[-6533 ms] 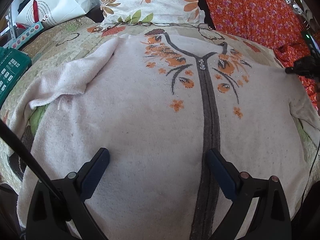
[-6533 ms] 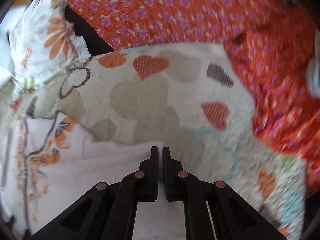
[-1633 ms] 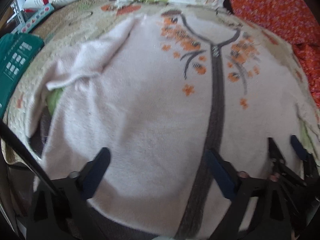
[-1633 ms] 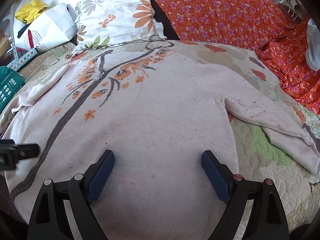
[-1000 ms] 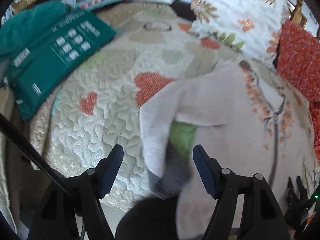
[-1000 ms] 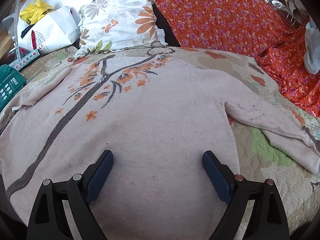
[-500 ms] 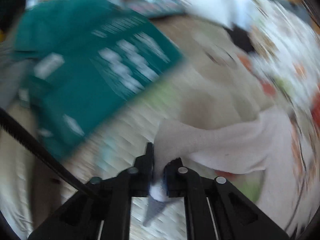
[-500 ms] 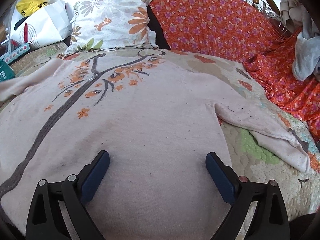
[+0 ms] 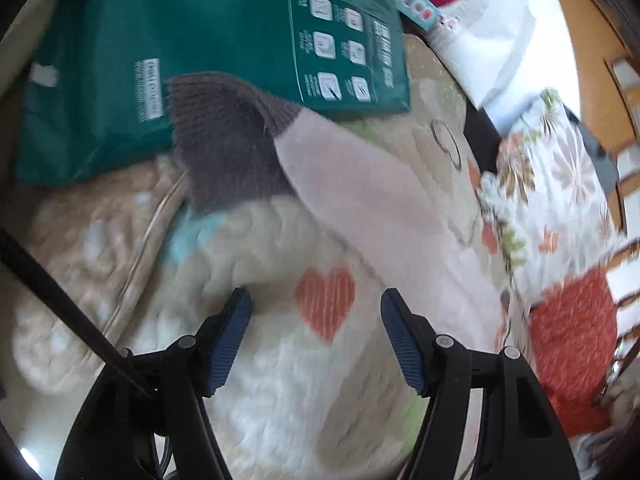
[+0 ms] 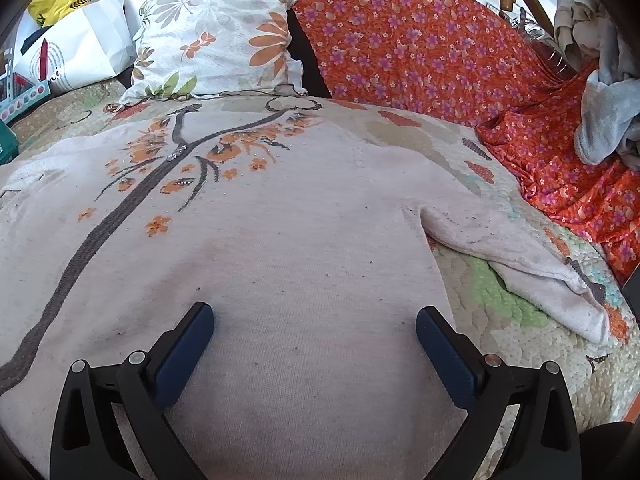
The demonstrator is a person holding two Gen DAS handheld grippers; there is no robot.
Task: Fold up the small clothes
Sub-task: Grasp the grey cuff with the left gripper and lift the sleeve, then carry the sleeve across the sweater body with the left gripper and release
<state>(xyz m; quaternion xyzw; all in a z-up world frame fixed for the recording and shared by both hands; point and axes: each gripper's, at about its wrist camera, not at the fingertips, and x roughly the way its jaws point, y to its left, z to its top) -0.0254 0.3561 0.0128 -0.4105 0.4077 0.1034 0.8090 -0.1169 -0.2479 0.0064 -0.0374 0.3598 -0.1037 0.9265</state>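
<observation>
Sweater (image 10: 248,240) lies flat, face up on the quilt (image 10: 520,344), not folded yet. Left gripper (image 9: 316,308): jaws have just been opening, now spread, nothing between them, only quilt with a red heart under them. Left sleeve (image 9: 360,200) lies ahead of those jaws, long axis diagonal, grey cuff (image 9: 228,140) far end up-left, resting on the green package (image 9: 192,40). Left hand is the nearer one, so I'd guess it takes that sleeve next. Right gripper (image 10: 314,328): jaws have just been opening, now wide apart, empty, over the lower body. Right view alone shows the torso, the tree pattern and the right sleeve (image 10: 520,256) crumpled to the side; the left view alone shows the cuff.
</observation>
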